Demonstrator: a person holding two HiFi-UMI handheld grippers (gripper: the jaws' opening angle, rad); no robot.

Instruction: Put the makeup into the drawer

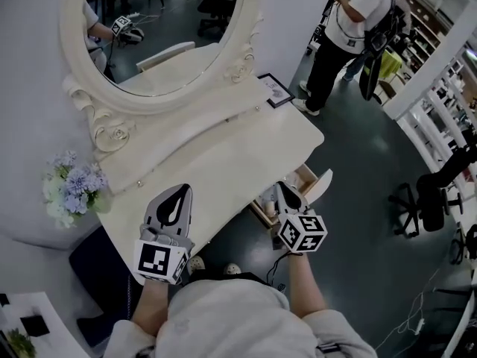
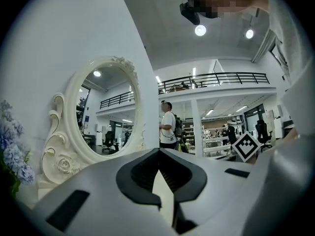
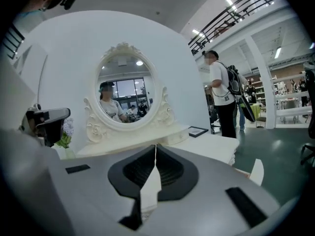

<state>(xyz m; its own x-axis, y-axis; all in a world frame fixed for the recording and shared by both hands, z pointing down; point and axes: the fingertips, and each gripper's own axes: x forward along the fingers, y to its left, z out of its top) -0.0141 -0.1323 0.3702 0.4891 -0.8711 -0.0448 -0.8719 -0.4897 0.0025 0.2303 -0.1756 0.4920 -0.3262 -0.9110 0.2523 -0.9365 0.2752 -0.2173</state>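
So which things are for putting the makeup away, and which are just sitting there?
For the job: open drawer, dressing table, left hand-held gripper, right hand-held gripper.

Just there: mirror, flowers, picture frame, office chair, standing person.

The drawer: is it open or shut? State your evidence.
Open: in the head view the drawer juts out from the table's front edge, its inside showing.

- Dim, even indoor light; ceiling lamps (image 2: 200, 30) glare as white spots.
- Both gripper views bend strongly, with black corners.
- Close to the lens the left gripper (image 2: 159, 151) is blurred; shadows are faint.
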